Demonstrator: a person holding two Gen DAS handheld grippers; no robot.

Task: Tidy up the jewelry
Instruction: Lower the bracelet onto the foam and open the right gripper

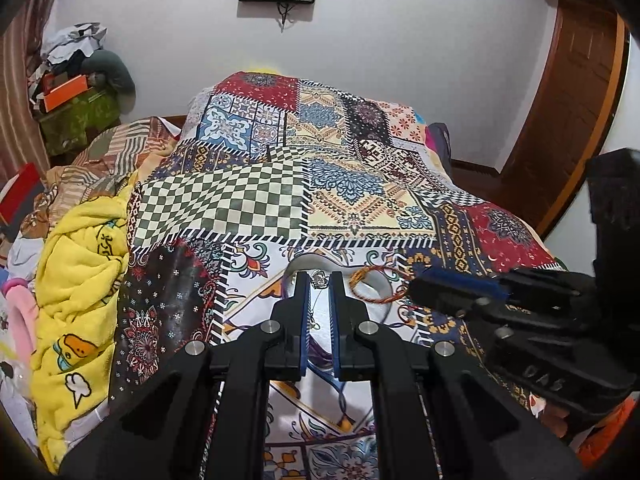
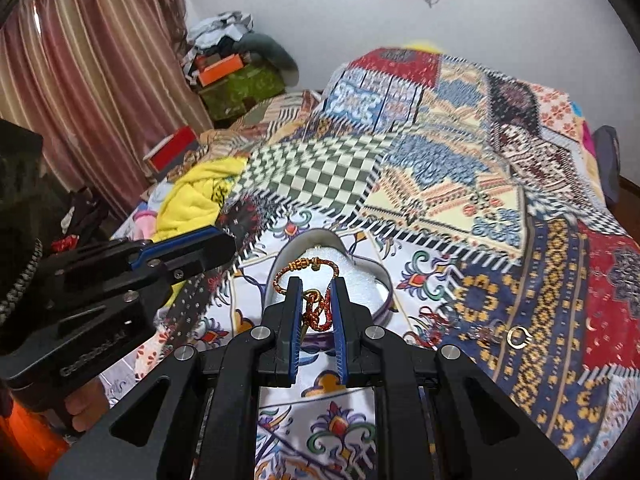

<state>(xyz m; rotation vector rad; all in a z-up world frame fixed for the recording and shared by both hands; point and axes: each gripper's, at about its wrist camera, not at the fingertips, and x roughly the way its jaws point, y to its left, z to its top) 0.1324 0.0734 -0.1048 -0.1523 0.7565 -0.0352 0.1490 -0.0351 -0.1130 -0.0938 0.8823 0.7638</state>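
Observation:
A heart-shaped metal box (image 2: 384,280) with white lining sits on the patterned bedspread. My right gripper (image 2: 316,284) is shut on a red and gold cord bracelet (image 2: 316,312) and holds it over the box's near rim; its loop (image 2: 304,266) lies on the lining. My left gripper (image 1: 320,278) is narrowly open over the box (image 1: 378,286), with a small silver chain piece (image 1: 319,278) between its tips. The bracelet also shows in the left wrist view (image 1: 374,282). A gold ring (image 2: 518,337) lies on the bedspread to the right.
A red tangled piece (image 2: 434,322) lies right of the box. A yellow blanket (image 1: 80,280) is heaped at the left. Boxes and clothes (image 1: 76,92) are stacked by the far wall. A wooden door (image 1: 572,112) stands at the right.

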